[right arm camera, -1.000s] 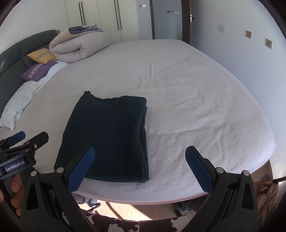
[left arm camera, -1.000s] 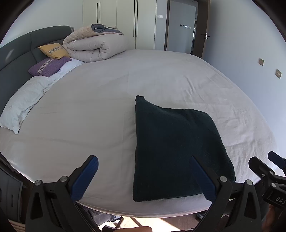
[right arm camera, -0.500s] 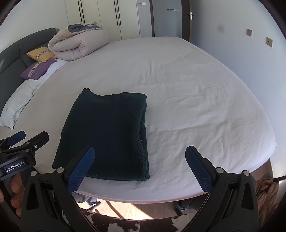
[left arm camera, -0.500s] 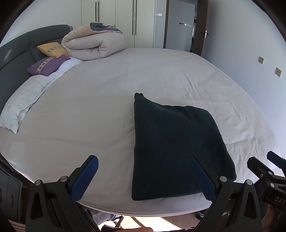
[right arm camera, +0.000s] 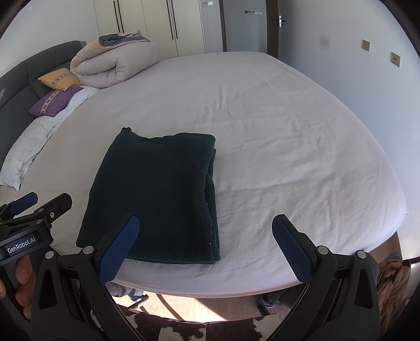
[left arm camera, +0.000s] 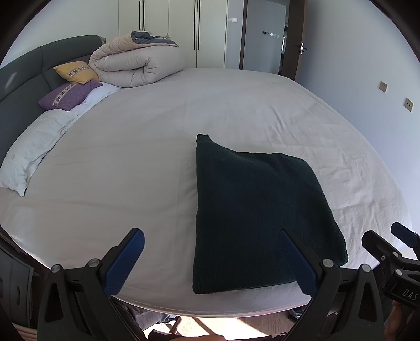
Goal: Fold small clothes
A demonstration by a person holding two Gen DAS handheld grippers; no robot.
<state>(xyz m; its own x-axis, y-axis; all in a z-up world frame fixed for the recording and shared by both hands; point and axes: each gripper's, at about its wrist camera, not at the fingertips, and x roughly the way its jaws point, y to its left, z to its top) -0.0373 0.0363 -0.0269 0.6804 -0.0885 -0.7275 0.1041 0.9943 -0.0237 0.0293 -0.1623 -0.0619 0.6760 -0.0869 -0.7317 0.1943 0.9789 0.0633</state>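
Both the left gripper (left arm camera: 208,262) and right gripper (right arm camera: 206,245) hold their jaws wide apart, empty; folded dark garment (right arm camera: 160,199) lies on the bed (right arm camera: 288,147) ahead of them.

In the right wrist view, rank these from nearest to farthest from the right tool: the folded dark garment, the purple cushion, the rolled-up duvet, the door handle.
1. Folded dark garment, just ahead and left of the right tool.
2. Purple cushion, far left, by the headboard.
3. Rolled-up duvet, behind the cushion, at the bed's far left.
4. Door handle, on the door beyond the bed, top right.
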